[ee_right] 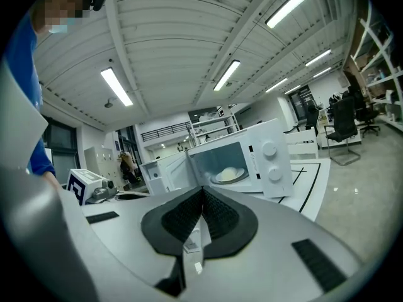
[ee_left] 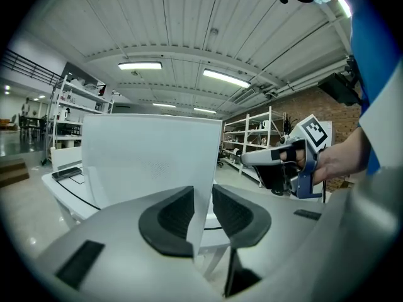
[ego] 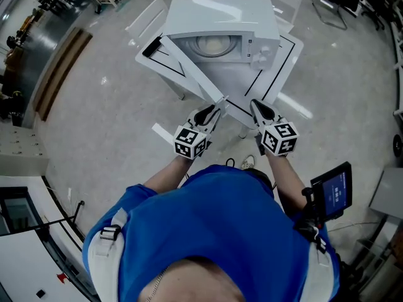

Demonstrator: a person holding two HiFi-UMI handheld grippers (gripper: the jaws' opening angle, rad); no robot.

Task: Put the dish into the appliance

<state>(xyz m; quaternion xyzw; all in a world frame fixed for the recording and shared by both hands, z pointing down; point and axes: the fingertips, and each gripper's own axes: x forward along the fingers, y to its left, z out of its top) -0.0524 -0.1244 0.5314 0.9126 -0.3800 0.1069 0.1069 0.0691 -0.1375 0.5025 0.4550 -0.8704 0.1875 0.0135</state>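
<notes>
- The left forearm (ego: pixel 165 176) reaches up from the blue shirt at the bottom centre of the head view, held nearly level.
- The left gripper (ego: pixel 211 113) sits just left of centre. In its own view its jaws pinch the free edge of the microwave door (ee_left: pixel 151 162), one pad against each face.
- The door stands swung wide open, running diagonally from upper left towards the centre of the head view.
- The microwave (ego: pixel 220 17) stands on a white table (ego: pixel 280 65) at top centre. The dish (ego: pixel 211 43) lies inside its open cavity.
- The right gripper (ego: pixel 261 110), just right of centre, points at the microwave. Its jaws are pressed together on nothing.
- The right forearm (ego: pixel 283 175) extends beside the left one.
</notes>
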